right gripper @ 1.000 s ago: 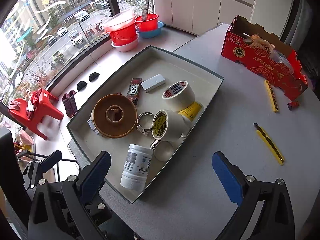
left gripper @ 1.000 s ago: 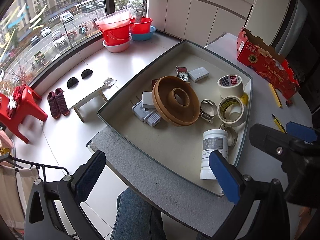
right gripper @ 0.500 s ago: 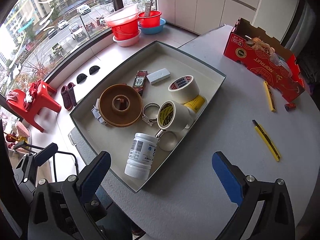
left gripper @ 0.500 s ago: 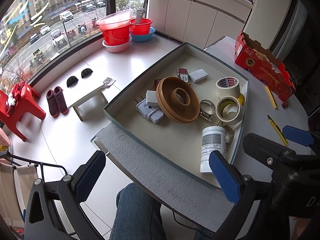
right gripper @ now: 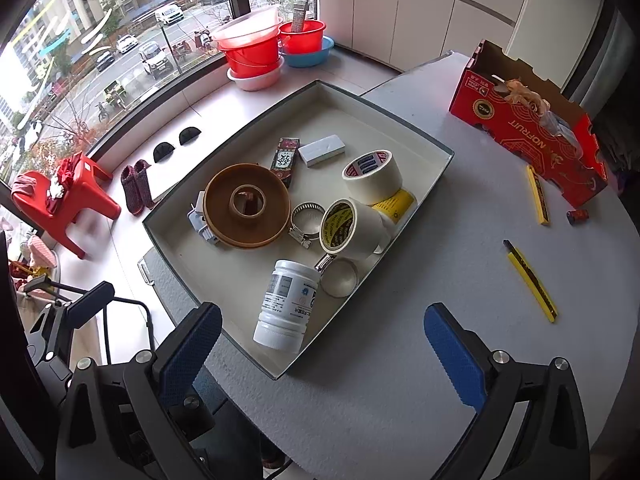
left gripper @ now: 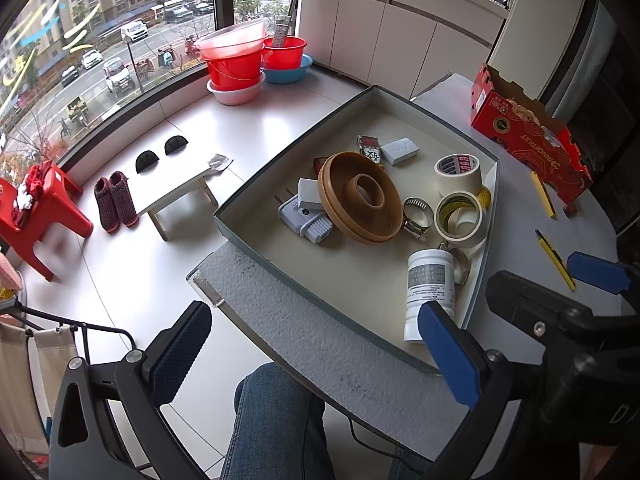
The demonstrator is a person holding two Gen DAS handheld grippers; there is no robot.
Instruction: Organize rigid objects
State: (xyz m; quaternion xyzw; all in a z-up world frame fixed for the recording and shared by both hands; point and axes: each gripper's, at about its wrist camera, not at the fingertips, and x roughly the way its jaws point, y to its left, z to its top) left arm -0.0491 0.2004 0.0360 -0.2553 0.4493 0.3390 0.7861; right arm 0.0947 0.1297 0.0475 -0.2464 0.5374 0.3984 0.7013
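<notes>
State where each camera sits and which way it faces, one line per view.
Left wrist: on the left tool, above the table's near edge, facing the tray; a jeans-clad leg and the right tool show.
Right wrist: on the right tool, above the table, facing tray and window; its fingers show, plus the left tool.
Shared: tray, white bottle, tape rolls, brown ring, red box.

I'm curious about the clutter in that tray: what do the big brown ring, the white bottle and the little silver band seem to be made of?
Brown ring: probably matte plastic, evenly coloured and moulded-looking, though I can't be sure. White bottle: likely smooth plastic with a slight sheen and a printed label. Silver band: metal, shiny grey with a screw housing, like a hose clamp.
</notes>
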